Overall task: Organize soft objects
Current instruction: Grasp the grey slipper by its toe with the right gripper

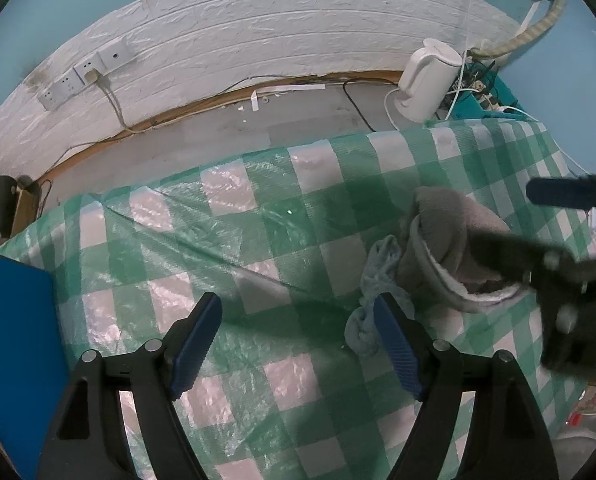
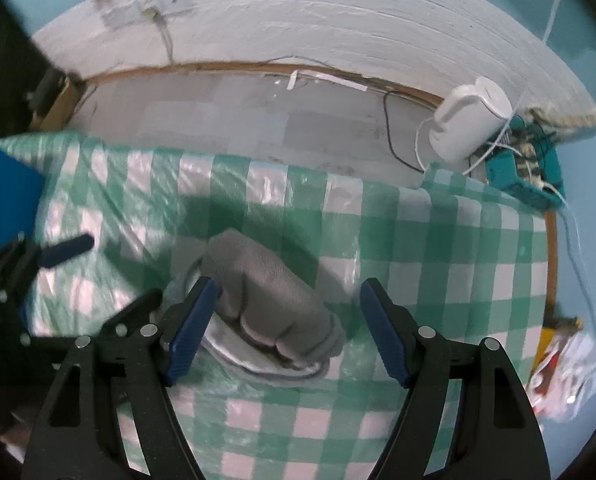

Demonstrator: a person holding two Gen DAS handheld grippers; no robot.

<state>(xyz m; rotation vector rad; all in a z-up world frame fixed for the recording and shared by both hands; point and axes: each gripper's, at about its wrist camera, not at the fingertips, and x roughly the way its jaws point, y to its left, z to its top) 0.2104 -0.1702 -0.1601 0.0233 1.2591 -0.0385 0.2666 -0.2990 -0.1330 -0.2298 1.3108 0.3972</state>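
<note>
A grey fleece bundle with white lining (image 2: 274, 296) lies on the green-and-white checked tablecloth (image 2: 437, 240). My right gripper (image 2: 290, 294) points down over it, open. The bundle sits between the jaws, its left side against the left pad, and the right pad stands clear of it. In the left wrist view the same bundle (image 1: 441, 232) lies at the right with my right gripper (image 1: 525, 222) over it. A crumpled light-blue cloth (image 1: 373, 280) lies against the bundle's left side. My left gripper (image 1: 298, 312) is open over bare tablecloth (image 1: 258, 240), its right pad beside the blue cloth.
A white kettle (image 1: 425, 80) stands on the floor past the table's far edge, beside a teal box of cables (image 1: 489, 100). Wall sockets (image 1: 86, 76) have a cord hanging. A blue panel (image 1: 14, 340) borders the table's left. Packaged items (image 2: 557, 368) lie at the right edge.
</note>
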